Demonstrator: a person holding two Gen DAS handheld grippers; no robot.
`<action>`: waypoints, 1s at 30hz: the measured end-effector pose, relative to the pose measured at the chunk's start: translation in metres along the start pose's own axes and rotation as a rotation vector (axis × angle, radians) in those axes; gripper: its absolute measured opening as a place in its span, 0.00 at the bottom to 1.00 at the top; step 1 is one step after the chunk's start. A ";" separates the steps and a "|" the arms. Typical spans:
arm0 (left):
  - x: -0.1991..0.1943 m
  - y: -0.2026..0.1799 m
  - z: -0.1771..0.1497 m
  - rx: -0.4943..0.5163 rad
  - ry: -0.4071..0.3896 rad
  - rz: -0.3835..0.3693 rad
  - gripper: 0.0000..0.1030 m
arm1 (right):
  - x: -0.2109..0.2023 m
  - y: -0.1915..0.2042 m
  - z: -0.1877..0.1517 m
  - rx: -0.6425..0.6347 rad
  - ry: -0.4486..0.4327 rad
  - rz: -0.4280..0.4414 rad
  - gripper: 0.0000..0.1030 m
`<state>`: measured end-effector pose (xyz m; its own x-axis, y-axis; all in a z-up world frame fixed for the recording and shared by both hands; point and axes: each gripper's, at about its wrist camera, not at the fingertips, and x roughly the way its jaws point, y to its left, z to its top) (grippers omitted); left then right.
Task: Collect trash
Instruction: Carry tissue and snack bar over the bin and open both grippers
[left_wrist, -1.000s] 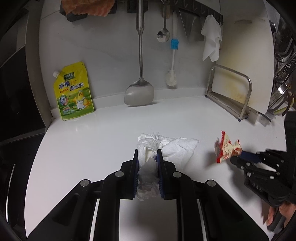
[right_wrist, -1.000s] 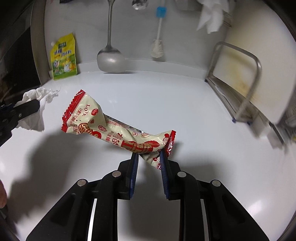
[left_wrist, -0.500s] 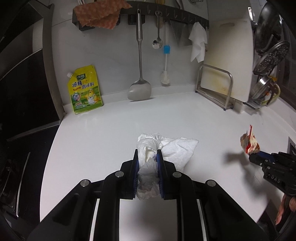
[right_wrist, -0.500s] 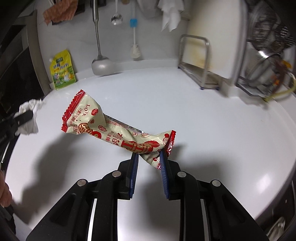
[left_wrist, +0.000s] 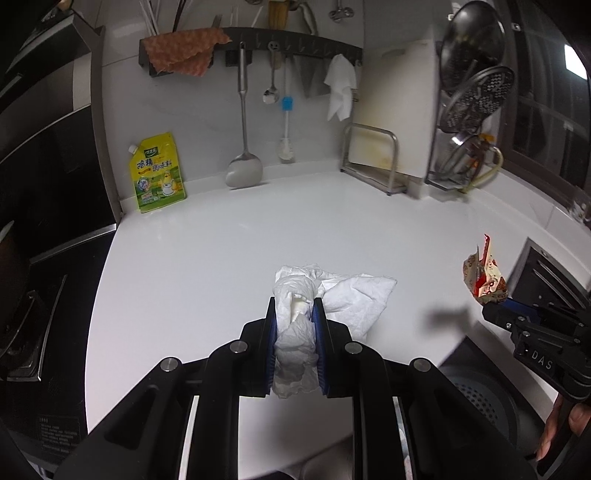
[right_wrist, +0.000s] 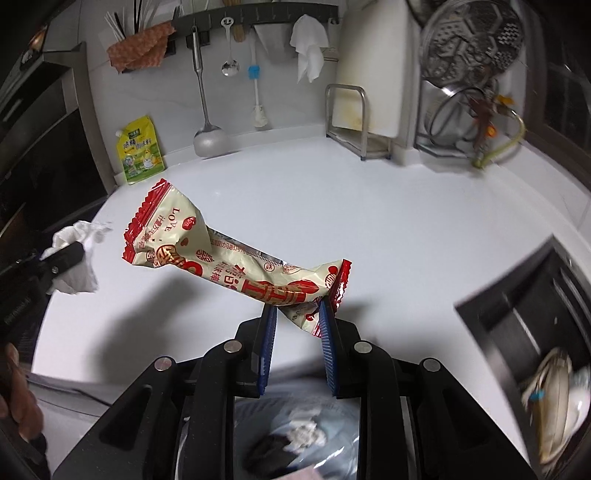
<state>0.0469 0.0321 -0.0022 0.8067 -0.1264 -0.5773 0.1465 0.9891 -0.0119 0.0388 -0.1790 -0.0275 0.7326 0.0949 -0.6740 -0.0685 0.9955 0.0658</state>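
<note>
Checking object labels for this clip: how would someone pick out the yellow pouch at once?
Look along the white counter to its back wall. The yellow pouch leans there, left of the hanging metal spatula. It is the only brightly printed packet standing there.

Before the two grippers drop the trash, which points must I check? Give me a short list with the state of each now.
1. Left gripper shut on the crumpled tissue: ok.
2. Right gripper shut on the snack wrapper: ok, though it holds only one end and the rest sticks out free.
3. Both items lifted off the white counter: ok.
4. Trash bin below the right gripper, with trash already inside: ok.
5. Tissue above the bin opening: cannot tell; the left wrist view shows it mostly over the counter edge.
6. Other trash left on the counter: none visible in these views; ok.
</note>
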 end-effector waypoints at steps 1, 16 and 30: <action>-0.004 -0.002 -0.003 0.001 0.000 -0.006 0.17 | -0.006 0.002 -0.005 0.006 -0.003 -0.004 0.22; -0.051 -0.052 -0.064 0.056 0.026 -0.121 0.17 | -0.073 -0.009 -0.097 0.120 -0.027 -0.069 0.22; -0.053 -0.093 -0.110 0.108 0.084 -0.142 0.17 | -0.080 -0.027 -0.157 0.163 0.010 -0.111 0.22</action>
<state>-0.0725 -0.0445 -0.0606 0.7239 -0.2527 -0.6419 0.3198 0.9474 -0.0124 -0.1243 -0.2134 -0.0909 0.7226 -0.0145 -0.6911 0.1236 0.9864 0.1085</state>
